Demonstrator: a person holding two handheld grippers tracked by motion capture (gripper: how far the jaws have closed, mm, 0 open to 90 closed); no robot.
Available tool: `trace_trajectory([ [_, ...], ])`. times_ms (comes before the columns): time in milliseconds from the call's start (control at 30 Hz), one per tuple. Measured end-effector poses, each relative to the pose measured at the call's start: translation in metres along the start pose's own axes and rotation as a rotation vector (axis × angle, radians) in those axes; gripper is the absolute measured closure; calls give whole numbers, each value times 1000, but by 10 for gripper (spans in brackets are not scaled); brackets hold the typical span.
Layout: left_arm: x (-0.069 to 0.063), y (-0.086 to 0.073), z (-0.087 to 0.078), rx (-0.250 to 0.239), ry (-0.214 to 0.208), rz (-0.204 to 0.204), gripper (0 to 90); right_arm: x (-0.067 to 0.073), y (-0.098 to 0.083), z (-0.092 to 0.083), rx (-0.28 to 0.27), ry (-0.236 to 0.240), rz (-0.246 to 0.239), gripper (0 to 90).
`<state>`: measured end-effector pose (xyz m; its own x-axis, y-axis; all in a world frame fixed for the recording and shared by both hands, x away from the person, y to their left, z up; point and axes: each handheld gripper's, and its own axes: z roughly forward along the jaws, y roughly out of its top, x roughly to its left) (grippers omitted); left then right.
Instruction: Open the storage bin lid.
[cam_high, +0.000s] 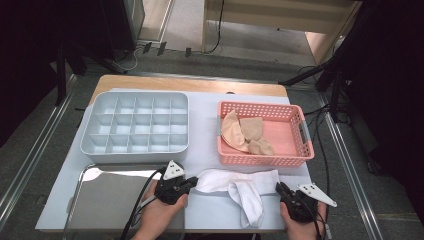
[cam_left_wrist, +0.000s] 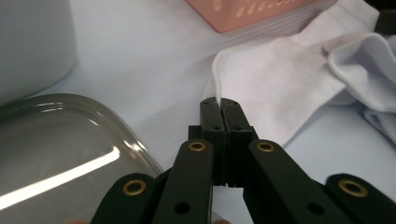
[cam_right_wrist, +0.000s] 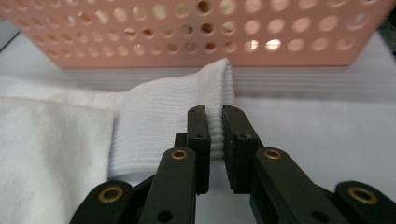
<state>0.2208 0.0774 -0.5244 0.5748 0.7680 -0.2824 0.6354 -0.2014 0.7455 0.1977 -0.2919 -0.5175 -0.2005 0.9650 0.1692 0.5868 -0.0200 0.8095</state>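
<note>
White sock lies lengthwise left-right, each end pinched by a hand-held gripper.

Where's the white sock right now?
In the high view, the white sock lies at the table's near edge, just in front of the pink basket, stretched between both grippers.

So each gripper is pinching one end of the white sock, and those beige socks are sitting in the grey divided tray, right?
Not quite. The beige socks lie in the pink basket, as the high view shows; the grey divided tray holds none. The rest stands: the left gripper and right gripper each pinch an end of the white sock.
</note>
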Motion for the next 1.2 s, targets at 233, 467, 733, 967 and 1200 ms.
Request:
trace_trajectory([
  [233, -3, 0, 5, -2, -5, 10, 900, -23, 6, 1, -10, -32, 25, 830],
  [467, -7, 1, 5, -24, 8, 22, 756, -26, 2, 8, 29, -60, 19, 673],
  [733, -5, 1, 5, -6, -17, 22, 818, 12, -1, -27, -57, 59, -6, 600],
  [967, -3, 2, 1, -26, -11, 21, 742, 58, -19, -28, 33, 196, -48, 540],
  [1200, -4, 2, 2, -9, -15, 26, 767, 74, -32, -17, 129, 139, -143, 638],
])
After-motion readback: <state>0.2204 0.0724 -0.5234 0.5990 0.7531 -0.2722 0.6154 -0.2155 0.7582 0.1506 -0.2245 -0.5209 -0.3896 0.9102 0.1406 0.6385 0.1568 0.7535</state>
